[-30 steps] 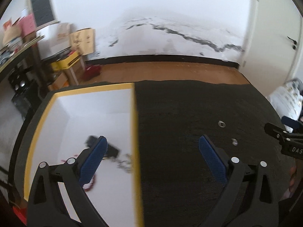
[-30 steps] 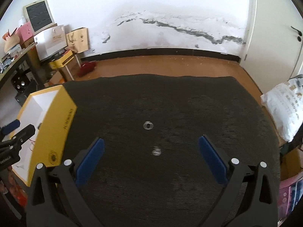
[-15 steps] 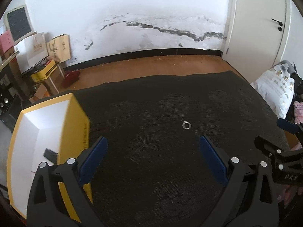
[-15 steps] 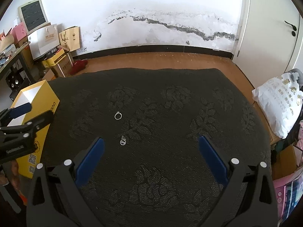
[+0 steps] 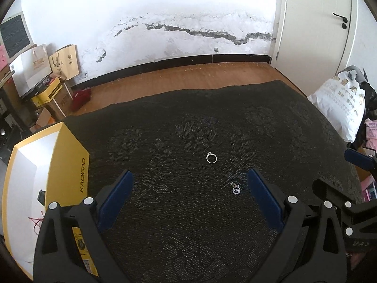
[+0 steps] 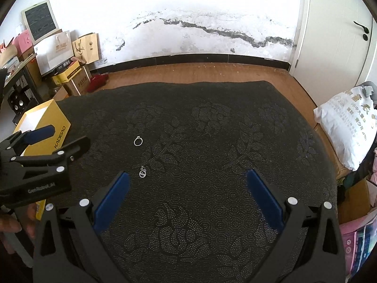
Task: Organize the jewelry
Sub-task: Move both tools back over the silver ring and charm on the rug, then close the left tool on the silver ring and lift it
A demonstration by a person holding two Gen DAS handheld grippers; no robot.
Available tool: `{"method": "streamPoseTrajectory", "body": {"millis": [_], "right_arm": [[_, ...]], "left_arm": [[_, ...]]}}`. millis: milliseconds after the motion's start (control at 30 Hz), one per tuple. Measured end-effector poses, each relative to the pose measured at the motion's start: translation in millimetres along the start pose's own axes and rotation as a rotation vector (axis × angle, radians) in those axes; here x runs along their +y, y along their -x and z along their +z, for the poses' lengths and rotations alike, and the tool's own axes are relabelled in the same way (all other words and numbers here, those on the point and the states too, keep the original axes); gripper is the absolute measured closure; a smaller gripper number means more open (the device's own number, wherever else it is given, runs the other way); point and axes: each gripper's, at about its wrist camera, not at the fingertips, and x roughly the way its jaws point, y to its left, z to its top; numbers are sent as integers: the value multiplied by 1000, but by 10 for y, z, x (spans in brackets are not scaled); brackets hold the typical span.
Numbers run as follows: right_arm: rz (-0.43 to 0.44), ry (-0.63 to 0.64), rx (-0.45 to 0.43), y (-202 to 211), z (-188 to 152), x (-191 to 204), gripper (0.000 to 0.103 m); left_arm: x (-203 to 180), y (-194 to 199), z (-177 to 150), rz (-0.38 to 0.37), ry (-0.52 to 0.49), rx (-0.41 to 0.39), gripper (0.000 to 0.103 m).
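— What's the worktop covered in?

— From my feed, a dark matt cloth, rough with a raised dotted flower pattern. The ring and the small pendant on it look like shiny silver metal.

— And the box?

— Smooth yellow cardboard, white inside. My left claw is matt black plastic with blue pads (finely ribbed, I think). The floor beyond looks like wood.

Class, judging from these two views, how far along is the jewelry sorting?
Done: some pieces, including a red string, lie in the yellow box. In hand: nothing; the left gripper and right gripper are both open and empty. Left: the ring and the small charm, both on the dark cloth.
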Motion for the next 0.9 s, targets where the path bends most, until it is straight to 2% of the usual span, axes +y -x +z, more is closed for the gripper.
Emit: {"method": "streamPoseTrajectory", "body": {"millis": [333, 567, 900], "right_arm": [[-5, -1, 5, -33, -13, -17, 7], [-27, -3, 22, -141, -40, -78, 7], [-12, -34, 47, -310, -49, -269, 7]], "left_arm": [[-21, -125, 0, 2, 1, 14, 8], [-16, -580, 8, -40, 96, 71, 8], [-245, -1213, -98, 6, 76, 108, 8]]}}
